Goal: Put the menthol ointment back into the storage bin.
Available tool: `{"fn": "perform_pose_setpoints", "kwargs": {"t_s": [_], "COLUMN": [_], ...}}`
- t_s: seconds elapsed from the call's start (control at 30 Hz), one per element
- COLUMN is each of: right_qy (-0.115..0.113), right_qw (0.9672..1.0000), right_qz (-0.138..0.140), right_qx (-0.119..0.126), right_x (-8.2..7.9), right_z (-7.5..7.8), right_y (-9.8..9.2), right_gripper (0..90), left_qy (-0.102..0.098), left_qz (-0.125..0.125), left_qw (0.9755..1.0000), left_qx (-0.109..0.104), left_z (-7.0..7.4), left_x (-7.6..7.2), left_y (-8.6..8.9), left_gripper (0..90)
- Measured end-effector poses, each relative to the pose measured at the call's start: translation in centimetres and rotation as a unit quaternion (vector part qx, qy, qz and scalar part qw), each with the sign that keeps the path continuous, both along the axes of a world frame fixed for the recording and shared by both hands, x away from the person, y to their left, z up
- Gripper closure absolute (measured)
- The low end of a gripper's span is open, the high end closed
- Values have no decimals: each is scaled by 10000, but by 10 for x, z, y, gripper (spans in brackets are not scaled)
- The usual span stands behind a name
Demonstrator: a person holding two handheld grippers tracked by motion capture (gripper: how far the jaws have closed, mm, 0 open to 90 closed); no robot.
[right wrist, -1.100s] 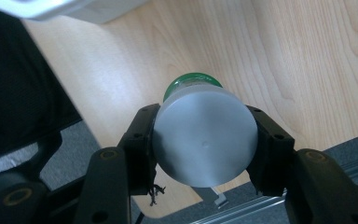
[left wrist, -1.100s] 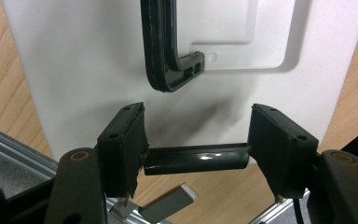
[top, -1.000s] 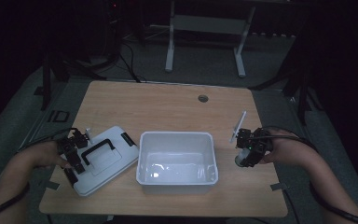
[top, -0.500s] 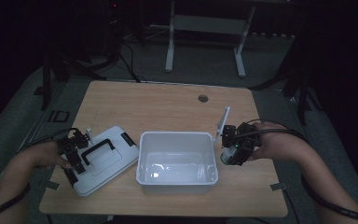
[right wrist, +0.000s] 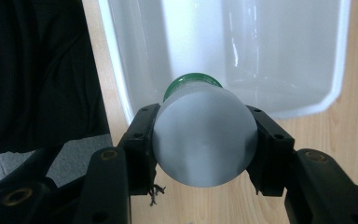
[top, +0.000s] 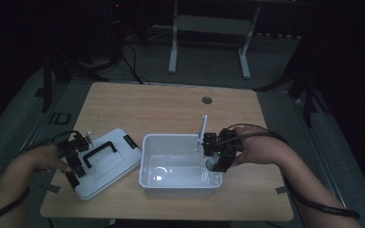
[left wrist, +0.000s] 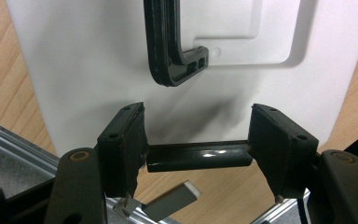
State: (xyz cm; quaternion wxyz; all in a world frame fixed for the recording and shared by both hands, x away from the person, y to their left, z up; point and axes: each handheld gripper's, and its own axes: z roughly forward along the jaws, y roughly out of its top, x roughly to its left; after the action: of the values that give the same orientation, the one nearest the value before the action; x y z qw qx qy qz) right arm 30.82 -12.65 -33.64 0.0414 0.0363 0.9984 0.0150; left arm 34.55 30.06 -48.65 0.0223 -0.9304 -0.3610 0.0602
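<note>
We see a light wooden rectangular tabletop [top: 161,109] with a small round grey grommet hole [top: 207,100] near its far edge. Dark tape pieces [top: 282,190] sit at its near corners. Beyond it, on grey carpet floor [top: 275,61], stands a white metal two-legged frame [top: 173,42], with black cables [top: 128,61] lying to its left.

No readable text, labels, brand names or numbers anywhere — the white lid [left wrist: 98,56], bin [top: 171,185] and bottle [right wrist: 204,140] are all unmarked.
</note>
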Motion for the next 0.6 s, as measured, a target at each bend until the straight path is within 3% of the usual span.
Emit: {"fn": "perform_pose_setpoints", "kwargs": {"t_s": [0.23,0.6], "right_qy": [25,242], "right_qw": [10000,9995], "right_qz": [69,53], "right_qx": [-34,-214], "right_x": [5,19], "right_z": [-17,-60], "right_y": [13,23], "right_gripper": [501,501], "left_qy": [-5,14], "left_qz": [-1,-11], "left_qw": [10000,10000], "left_qx": [15,26], "left_z": [-1,-2], "left_x": [0,0], "left_y": [1,0], "left_gripper": [367,367]}}
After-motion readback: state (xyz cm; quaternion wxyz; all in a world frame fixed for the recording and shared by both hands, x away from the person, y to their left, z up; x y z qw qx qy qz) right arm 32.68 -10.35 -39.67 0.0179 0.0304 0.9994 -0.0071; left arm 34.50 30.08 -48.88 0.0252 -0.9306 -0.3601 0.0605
